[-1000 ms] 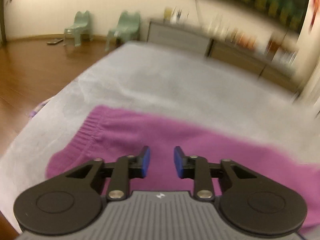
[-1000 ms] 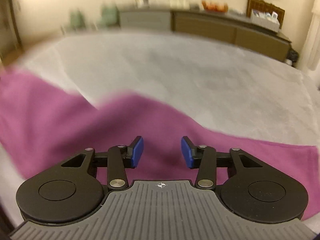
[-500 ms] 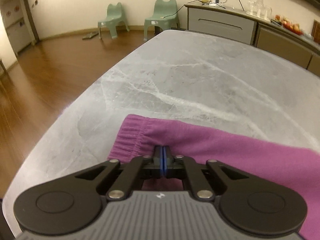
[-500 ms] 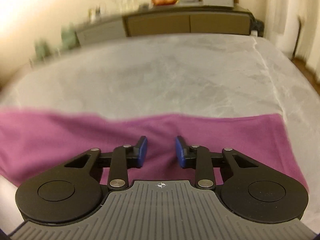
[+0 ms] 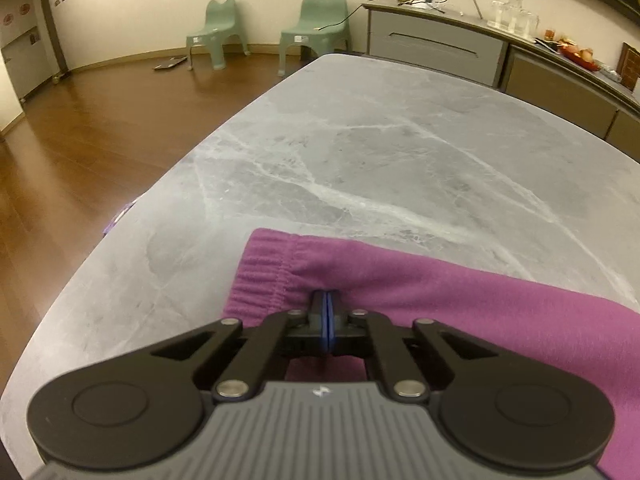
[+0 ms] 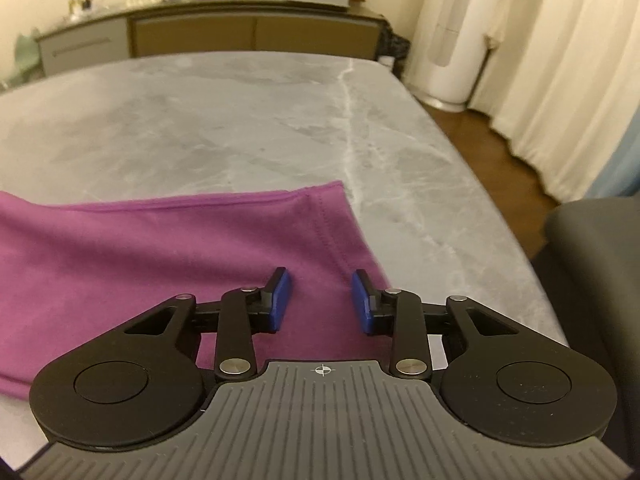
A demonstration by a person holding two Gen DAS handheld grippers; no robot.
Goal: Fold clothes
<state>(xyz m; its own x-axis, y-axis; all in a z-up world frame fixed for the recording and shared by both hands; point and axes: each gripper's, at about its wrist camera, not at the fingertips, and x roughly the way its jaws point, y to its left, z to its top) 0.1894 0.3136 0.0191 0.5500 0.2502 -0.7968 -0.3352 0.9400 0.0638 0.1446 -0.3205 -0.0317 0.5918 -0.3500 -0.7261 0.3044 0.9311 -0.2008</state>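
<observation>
The purple knit garment [image 5: 460, 304] lies flat along the near edge of the grey marble-patterned surface [image 5: 360, 152], its ribbed band toward the left end and its stitched hem [image 6: 324, 220] toward the right end. The left gripper [image 5: 327, 312] tilts down at the ribbed end, its 2 blue pads pressed together, pinching the purple fabric just beside the ribbing. The right gripper [image 6: 321, 300] angles down over the hem end, its blue pads spread apart, with the cloth lying below them unpinched.

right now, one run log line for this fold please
left gripper: shut on purple knit garment by ribbed band | right gripper: open over hem | grey marble table
</observation>
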